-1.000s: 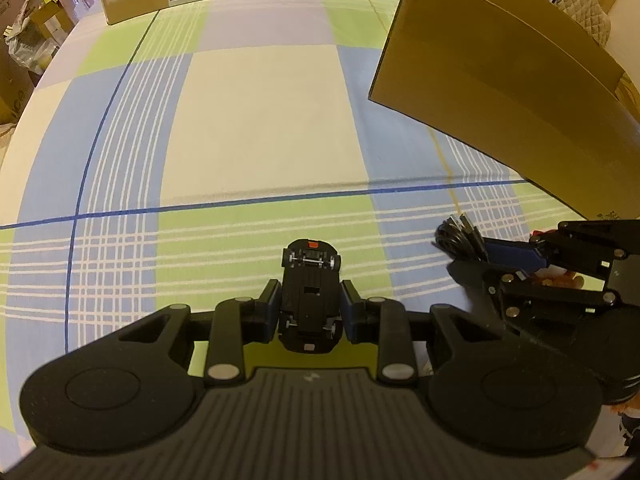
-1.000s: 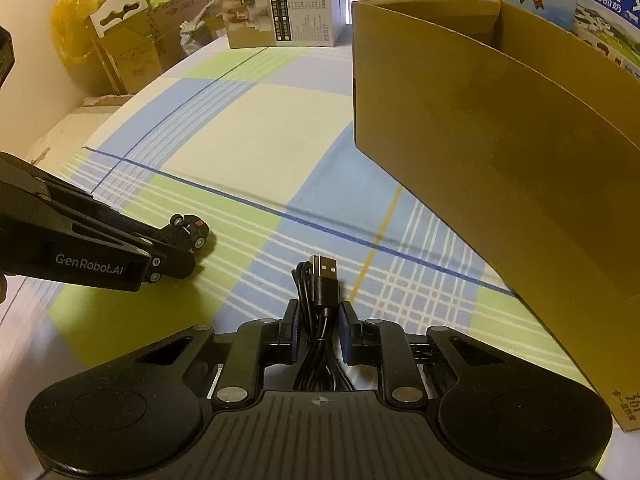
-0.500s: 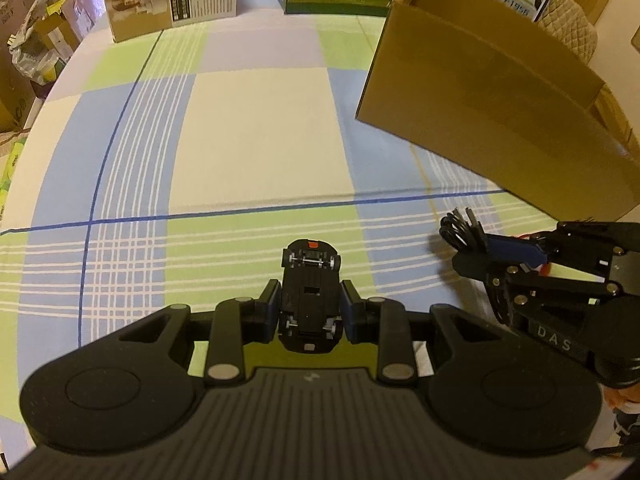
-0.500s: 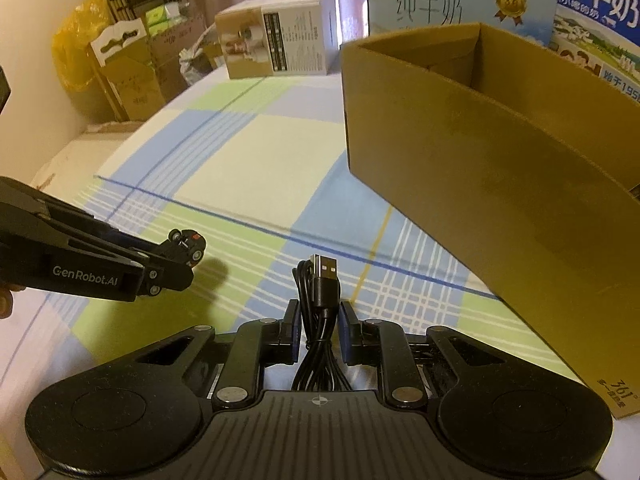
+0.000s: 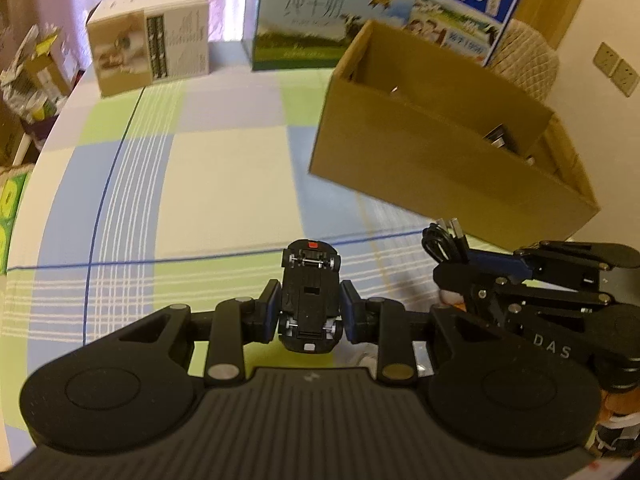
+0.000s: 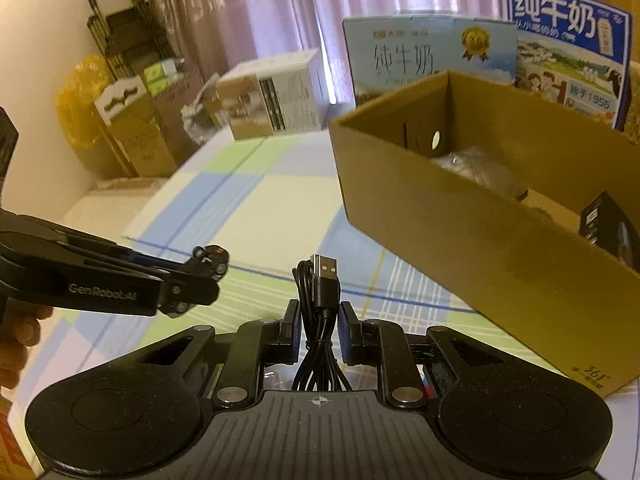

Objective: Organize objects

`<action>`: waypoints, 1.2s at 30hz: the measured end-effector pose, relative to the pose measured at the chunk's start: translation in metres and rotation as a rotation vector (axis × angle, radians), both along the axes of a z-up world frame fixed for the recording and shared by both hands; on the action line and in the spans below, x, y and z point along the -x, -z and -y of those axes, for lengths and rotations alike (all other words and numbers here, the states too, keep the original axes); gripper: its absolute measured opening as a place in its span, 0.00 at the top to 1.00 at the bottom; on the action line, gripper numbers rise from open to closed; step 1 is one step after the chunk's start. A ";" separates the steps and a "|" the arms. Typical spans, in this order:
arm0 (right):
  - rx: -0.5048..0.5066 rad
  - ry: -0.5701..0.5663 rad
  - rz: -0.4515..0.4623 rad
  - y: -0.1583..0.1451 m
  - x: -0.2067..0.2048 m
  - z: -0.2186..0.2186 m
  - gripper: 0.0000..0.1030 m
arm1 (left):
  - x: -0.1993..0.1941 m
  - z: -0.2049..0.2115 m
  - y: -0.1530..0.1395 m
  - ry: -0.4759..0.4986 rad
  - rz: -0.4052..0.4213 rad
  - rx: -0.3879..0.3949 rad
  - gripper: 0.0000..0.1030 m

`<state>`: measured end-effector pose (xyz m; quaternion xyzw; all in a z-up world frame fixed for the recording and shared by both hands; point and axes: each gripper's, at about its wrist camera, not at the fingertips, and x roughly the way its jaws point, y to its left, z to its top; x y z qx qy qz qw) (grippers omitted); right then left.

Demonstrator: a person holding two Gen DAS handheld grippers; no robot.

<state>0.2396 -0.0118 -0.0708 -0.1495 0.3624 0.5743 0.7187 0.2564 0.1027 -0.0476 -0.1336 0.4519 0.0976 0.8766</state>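
Observation:
My left gripper [image 5: 310, 300] is shut on a small black toy car [image 5: 310, 280], held underside up above the checked tablecloth. My right gripper [image 6: 319, 318] is shut on a coiled black USB cable [image 6: 318, 292], its plug pointing forward. An open cardboard box [image 5: 432, 160] stands ahead and to the right of both grippers; it also shows in the right wrist view [image 6: 472, 232], with some items inside. The right gripper with the cable [image 5: 446, 240] shows at the right of the left wrist view. The left gripper with the car [image 6: 210, 262] shows at the left of the right wrist view.
A white and tan carton [image 5: 150, 56] and milk cartons [image 5: 320, 16] stand at the table's far edge. More boxes and a yellow bag [image 6: 80, 108] sit beyond the table's left side. The checked tablecloth [image 5: 224, 172] lies between the grippers and the cartons.
Both grippers have risen from the table with their loads and tilted up, so the box interior and far cartons now show.

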 end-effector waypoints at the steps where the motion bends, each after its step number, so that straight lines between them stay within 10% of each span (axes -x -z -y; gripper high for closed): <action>1: -0.009 0.004 -0.001 -0.004 0.000 0.003 0.85 | 0.000 0.002 -0.003 0.005 0.007 -0.001 0.75; 36: -0.138 0.223 -0.005 -0.076 -0.062 0.097 0.85 | -0.052 0.102 -0.059 0.181 0.139 -0.046 0.75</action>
